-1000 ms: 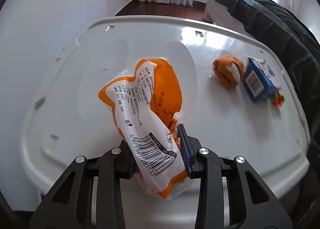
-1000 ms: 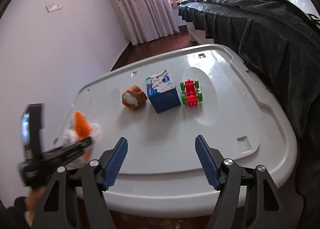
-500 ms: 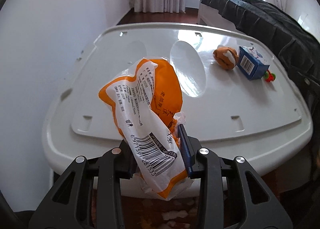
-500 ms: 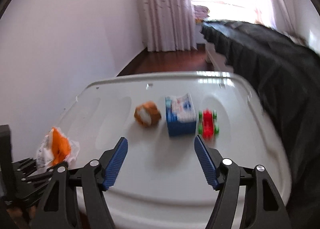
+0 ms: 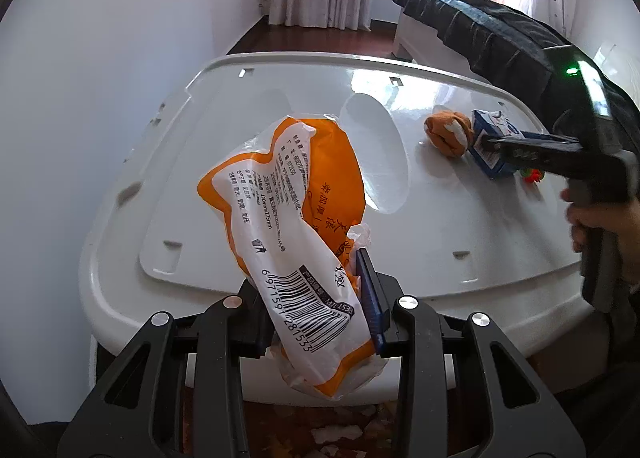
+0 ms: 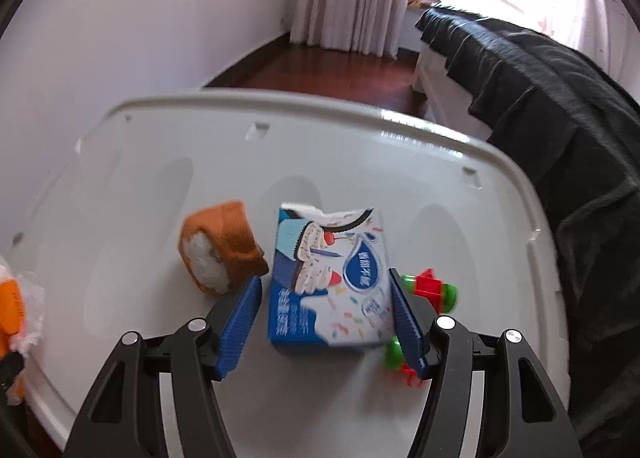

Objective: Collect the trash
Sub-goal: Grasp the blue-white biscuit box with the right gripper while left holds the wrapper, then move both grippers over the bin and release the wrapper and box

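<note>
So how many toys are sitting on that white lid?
2. The orange-and-white plush toy lies left of the blue carton; the red toy car with green wheels sits right of it, partly hidden.

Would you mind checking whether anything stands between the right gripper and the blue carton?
Nothing visible does. The blue carton already lies between the closing jaws of the right gripper; the right pad looks at its edge, the left one still apart. The brown plush and toy car sit just outside the jaws.
</note>
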The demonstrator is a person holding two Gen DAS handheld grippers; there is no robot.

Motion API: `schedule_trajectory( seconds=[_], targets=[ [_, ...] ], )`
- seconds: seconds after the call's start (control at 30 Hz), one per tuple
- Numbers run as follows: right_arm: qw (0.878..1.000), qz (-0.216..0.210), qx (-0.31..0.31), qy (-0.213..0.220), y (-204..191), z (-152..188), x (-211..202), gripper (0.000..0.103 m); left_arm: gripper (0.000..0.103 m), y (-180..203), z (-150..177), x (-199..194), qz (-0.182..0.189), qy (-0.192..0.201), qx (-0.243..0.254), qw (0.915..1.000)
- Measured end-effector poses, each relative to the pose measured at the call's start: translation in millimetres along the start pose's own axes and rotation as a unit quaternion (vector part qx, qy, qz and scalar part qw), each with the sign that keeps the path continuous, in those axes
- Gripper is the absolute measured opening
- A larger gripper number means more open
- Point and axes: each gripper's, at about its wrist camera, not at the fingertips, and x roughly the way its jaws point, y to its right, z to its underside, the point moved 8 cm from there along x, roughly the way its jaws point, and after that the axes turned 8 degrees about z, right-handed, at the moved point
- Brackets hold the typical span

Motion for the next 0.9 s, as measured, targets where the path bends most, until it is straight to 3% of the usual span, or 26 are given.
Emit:
schedule_trajectory(
  seconds=[0.1, 0.4, 0.67, 0.9],
  targets=[
    [1.0, -0.004, -0.001, -0.018, -6.4, 2.0, 16.9, 0.053, 0.035, 4.7, -0.5, 1.2, 0.002, 0.0, 0.007, 1.0],
    [1.0, 0.022, 0.009, 0.004, -3.8, 5.0, 9.4, 0.052, 0.034, 13.8, 2.7, 6.6, 0.002, -0.008, 0.02, 0.9998],
    [0.997, 0.027, 0.054, 0.046, 11.8, 35.2, -55.3, 0.052, 0.034, 14.2, 4.9, 8.7, -0.01, -0.005, 0.033, 0.9994],
    [0.993, 0.003, 0.06, 0.098, -18.9, 105.6, -143.5, 0.052, 0.034, 14.8, 12.2, 7.0, -0.015, 0.008, 0.04, 0.999]
  ],
)
